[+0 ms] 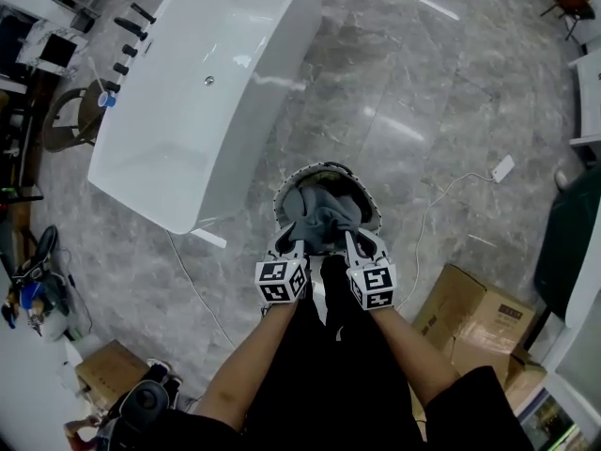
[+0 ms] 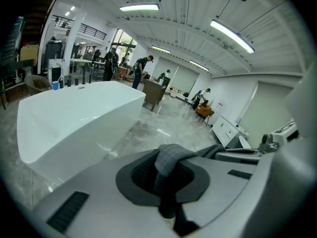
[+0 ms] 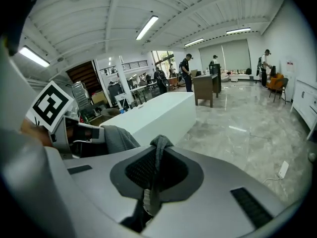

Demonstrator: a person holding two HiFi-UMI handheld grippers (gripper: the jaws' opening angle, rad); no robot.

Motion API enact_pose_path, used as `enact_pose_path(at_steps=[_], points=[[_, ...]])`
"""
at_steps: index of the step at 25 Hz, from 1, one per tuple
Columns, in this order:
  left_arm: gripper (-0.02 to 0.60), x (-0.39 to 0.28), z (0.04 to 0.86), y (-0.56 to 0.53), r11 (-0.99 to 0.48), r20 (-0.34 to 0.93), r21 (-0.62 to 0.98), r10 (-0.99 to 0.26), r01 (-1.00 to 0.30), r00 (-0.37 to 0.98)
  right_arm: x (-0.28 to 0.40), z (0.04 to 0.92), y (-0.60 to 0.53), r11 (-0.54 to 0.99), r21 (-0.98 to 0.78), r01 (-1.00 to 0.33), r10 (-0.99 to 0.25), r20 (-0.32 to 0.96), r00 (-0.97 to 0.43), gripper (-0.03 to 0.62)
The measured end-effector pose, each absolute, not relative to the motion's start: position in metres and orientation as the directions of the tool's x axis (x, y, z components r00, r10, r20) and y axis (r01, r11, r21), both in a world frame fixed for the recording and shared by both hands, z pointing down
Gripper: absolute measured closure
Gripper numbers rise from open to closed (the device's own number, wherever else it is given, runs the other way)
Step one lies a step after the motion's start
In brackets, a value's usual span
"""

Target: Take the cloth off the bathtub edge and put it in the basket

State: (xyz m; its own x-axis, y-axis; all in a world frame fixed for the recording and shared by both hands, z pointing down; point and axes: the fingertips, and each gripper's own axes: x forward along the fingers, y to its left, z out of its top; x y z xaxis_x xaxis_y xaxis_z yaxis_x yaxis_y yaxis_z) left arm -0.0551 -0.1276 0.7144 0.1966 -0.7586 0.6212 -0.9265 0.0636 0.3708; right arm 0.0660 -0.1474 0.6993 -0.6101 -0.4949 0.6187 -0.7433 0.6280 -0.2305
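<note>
L gripper [image 1: 297,244]: jaws pinched on cloth [image 1: 325,216], one end.
R gripper [image 1: 354,243]: pinched on its other end.
Cloth: 12 o'clock of both, strung 9–3, over basket [image 1: 324,166] mouth.
Next: prob. lower, let go.

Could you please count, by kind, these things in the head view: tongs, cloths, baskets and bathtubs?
Tongs: 2, left tongs and right tongs
Cloth: 1
Basket: 1
Bathtub: 1
Total: 5

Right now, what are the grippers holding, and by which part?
The grey cloth: left gripper and right gripper each pinch a bunched fold, one per side.
</note>
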Motion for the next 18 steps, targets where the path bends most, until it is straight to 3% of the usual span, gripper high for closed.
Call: enact_pose_path(at_steps=[11,18], points=[[0.554,-0.044,0.813,-0.129,0.048,0.692,0.444,-0.653,-0.895,0.308,0.061,0.795,-0.151,0.560,-0.257,-0.788,-0.462,0.692,-0.554,0.557],[0.554,-0.047,0.875,-0.120,0.051,0.759,0.405,-0.576,-0.913,0.304,0.057,0.862,-0.152,0.626,-0.220,-0.748,-0.387,0.745,-0.543,0.557]])
